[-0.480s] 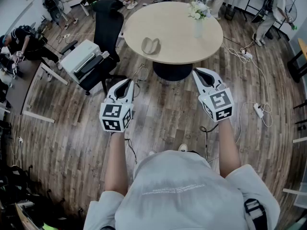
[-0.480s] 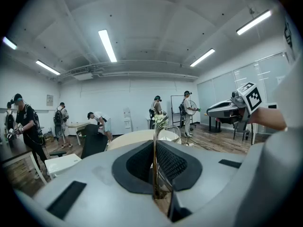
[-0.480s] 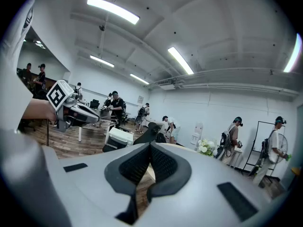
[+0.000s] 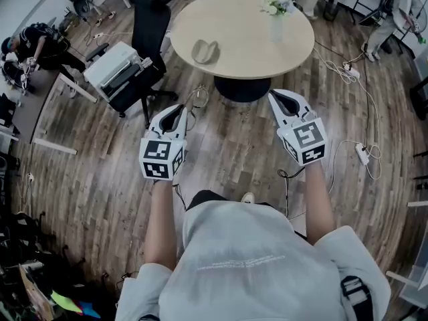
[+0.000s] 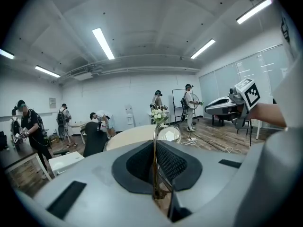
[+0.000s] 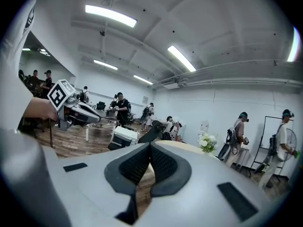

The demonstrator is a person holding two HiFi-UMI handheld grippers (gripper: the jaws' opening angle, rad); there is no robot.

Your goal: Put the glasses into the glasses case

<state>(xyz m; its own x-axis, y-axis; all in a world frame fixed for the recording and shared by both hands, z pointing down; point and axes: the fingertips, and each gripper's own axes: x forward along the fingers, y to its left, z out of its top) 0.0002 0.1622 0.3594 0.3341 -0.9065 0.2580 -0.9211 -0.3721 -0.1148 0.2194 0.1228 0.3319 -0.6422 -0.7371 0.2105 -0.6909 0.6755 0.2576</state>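
Note:
A greyish glasses case (image 4: pixel 205 51) lies on the left part of the round beige table (image 4: pixel 247 45), well ahead of both grippers. My left gripper (image 4: pixel 179 110) is held over the wooden floor short of the table. In the left gripper view its jaws are shut on thin gold-framed glasses (image 5: pixel 157 164), with one lens (image 5: pixel 169 134) sticking up past the tips. My right gripper (image 4: pixel 279 97) hovers level with it on the right. In the right gripper view the right gripper (image 6: pixel 149 148) shows its pads meeting with nothing between them.
A vase of white flowers (image 4: pixel 276 12) stands on the table's right side. A black office chair (image 4: pixel 148 25) and a white box-like device (image 4: pixel 117 69) stand to the left of the table. Cables (image 4: pixel 348 72) and a power strip (image 4: pixel 361 154) lie on the floor. People stand around the room's edges.
The head view has shifted slightly, so the table and case sit a little higher in the frame. Both grippers keep nearly the same pose and hold.

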